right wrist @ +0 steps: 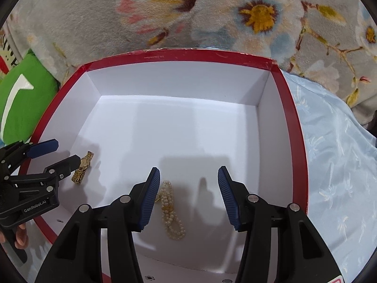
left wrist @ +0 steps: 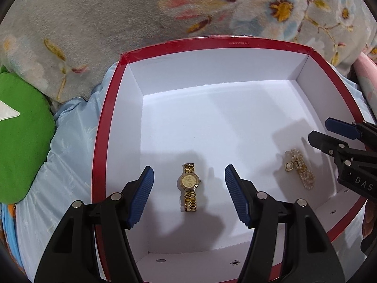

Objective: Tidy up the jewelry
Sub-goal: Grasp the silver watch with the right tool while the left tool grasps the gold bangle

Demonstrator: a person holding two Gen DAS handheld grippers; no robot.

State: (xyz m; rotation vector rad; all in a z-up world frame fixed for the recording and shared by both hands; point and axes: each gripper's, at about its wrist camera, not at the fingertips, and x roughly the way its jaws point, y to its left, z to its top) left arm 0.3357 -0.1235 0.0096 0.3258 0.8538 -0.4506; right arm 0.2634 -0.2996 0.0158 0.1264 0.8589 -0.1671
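Observation:
A gold watch (left wrist: 190, 187) lies flat on the white floor of a red-rimmed box (left wrist: 212, 44). My left gripper (left wrist: 189, 179) is open and empty, its blue pads on either side of the watch, above it. A pearl bracelet (left wrist: 300, 168) with a gold clasp lies to the right in the same box. In the right wrist view my right gripper (right wrist: 188, 181) is open and empty, over the pearl bracelet (right wrist: 170, 214), which lies nearer its left pad. The watch (right wrist: 82, 168) shows there, partly hidden behind the left gripper (right wrist: 57, 152). The right gripper (left wrist: 329, 132) shows in the left view.
The box (right wrist: 188, 55) sits on a light blue sheet (right wrist: 334, 176). A floral fleece blanket (left wrist: 212, 7) lies behind it. A green cushion (left wrist: 21, 141) lies to the left. A pink object (left wrist: 367, 80) shows at the far right edge.

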